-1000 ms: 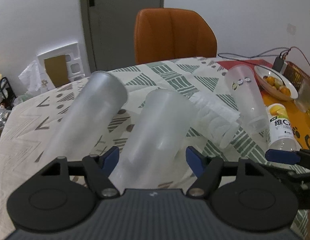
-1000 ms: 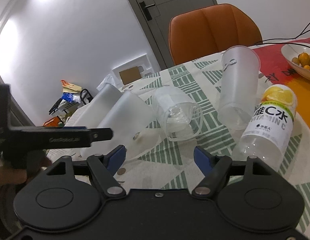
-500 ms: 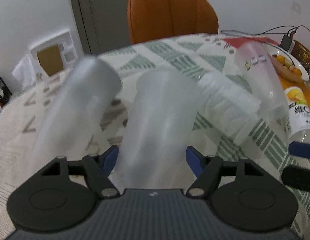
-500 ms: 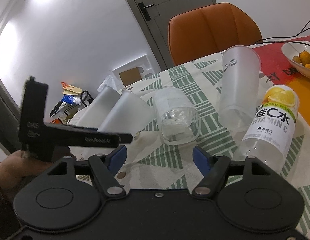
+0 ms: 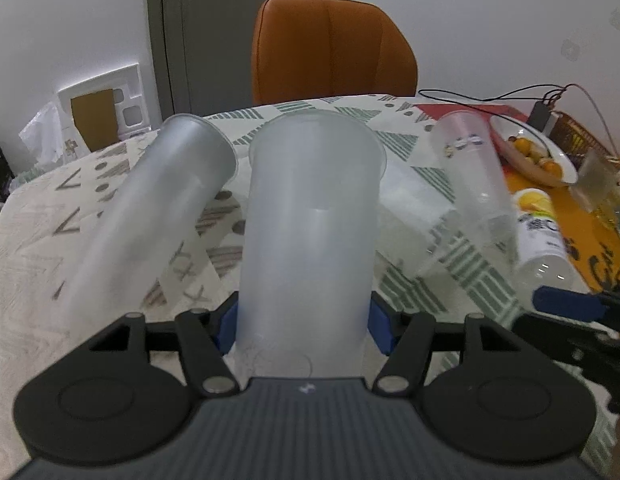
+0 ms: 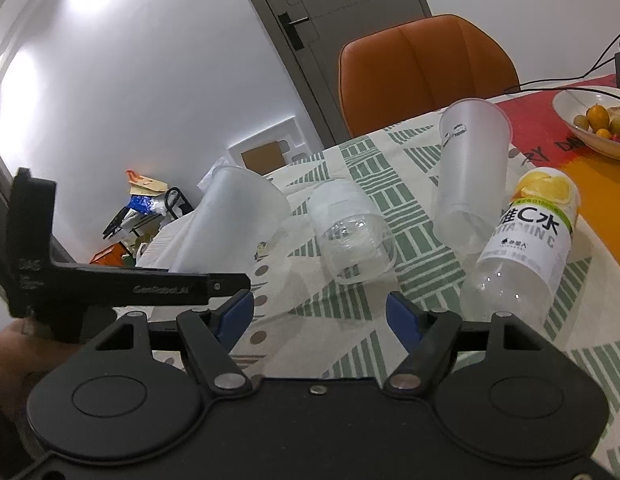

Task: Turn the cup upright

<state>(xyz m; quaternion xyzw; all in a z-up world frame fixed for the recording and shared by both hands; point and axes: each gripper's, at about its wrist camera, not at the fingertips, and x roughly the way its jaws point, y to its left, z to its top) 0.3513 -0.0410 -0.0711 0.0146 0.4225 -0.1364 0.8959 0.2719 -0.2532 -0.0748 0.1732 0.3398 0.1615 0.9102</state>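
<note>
Several see-through plastic cups lie about the patterned tablecloth, and every one that shows its inside holds nothing. The frosted cup sits between the blue pads of the left gripper, which are pinched against its sides near the base; its body runs away from the camera with the wide rim at the far end, tilted up off the cloth. Just to its left lies a second frosted cup, slanted, its rim pointing toward the far side of the table. To the right a clear tumbler with a small printed logo rests on its side, rim toward the orange chair, and just beside it lies a bottle with a lemon label; whether anything is in it cannot be told. Between the frosted cups and the tumbler, a short clear cup lies with its mouth facing the right wrist camera. A shallow bowl at the far right holds small orange and yellow fruit. The right gripper hangs above the cloth with its blue pads spread wide, nothing between them, near the short clear cup.
</note>
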